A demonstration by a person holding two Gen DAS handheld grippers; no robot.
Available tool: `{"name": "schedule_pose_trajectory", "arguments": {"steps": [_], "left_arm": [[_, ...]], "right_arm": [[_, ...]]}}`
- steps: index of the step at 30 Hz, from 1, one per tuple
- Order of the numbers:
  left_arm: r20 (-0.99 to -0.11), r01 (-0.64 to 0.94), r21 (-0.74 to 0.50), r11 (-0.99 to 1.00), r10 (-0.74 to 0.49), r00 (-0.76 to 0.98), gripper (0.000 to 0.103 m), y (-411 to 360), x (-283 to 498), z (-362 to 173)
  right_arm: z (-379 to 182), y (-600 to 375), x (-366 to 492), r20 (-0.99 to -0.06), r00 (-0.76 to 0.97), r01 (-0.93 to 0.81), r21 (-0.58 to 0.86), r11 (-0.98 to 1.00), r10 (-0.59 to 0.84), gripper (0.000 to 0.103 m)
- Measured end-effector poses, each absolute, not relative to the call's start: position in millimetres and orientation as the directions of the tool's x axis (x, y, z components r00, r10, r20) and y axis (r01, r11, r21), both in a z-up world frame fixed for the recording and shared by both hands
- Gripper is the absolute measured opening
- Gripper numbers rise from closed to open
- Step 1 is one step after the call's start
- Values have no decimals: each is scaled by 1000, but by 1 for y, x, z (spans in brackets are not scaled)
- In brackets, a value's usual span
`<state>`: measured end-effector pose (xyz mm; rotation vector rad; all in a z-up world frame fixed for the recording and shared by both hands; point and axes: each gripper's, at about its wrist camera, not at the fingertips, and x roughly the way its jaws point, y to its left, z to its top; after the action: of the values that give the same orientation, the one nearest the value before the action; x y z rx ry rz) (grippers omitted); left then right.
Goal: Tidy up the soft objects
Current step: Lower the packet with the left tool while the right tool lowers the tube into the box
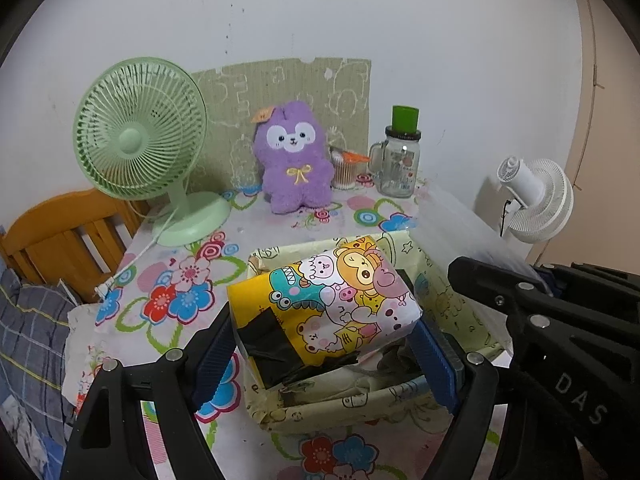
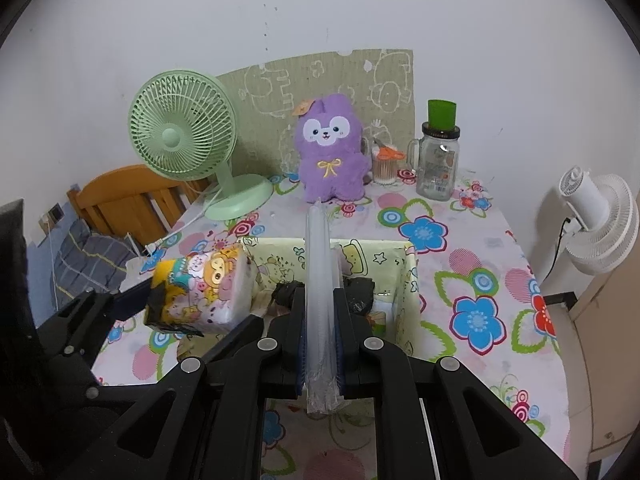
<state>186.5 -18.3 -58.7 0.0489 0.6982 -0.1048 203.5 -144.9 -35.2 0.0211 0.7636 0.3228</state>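
- Yellow cartoon-printed tissue pack (image 1: 324, 308), at the left wrist frame's centre: we see our left gripper (image 1: 324, 356) clamped on it, above the fabric basket (image 1: 344, 412).
- Clear plastic packet (image 2: 319, 280), centre of the right wrist frame: our right gripper (image 2: 320, 344) is pinched tight on it, over the same basket.
- Upper centre, a purple plush toy (image 1: 294, 156) sits on the floral tablecloth (image 1: 176, 292).

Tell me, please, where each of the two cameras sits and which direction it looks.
Left wrist: sits on the left gripper, looks forward-down at the tissue pack it grips above the fabric box; the right gripper shows at right.
Right wrist: sits on the right gripper, shut on a clear plastic bag; the left gripper shows at left.
Shared: purple plush, green fan.
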Motion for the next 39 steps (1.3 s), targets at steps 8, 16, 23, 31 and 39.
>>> {"name": "schedule_pose_trajectory", "arguments": {"steps": [8,16,23,31,39], "left_arm": [[-679,100,24,995,-57,732,86,-16,206,-75],[-686,137,5,991,-96,721,99,-15,210,-81],[-696,111,9,994,-74,714,101,-10,214,-82],[-711,107,-1,994,-76,699,101,-8,218,-90],[-718,103,1,995,-71,693,101,-7,218,-92]], "right_arm": [[-47,-140,221,-696,655,-278,141,950,295,13],[-59,-130,236,-711,631,-296,149,944,310,13],[-68,-120,245,-716,607,-325,172,930,345,13],[-80,-112,255,-735,576,-339,183,923,357,14],[-83,-116,254,-729,611,-305,141,942,308,69]]}}
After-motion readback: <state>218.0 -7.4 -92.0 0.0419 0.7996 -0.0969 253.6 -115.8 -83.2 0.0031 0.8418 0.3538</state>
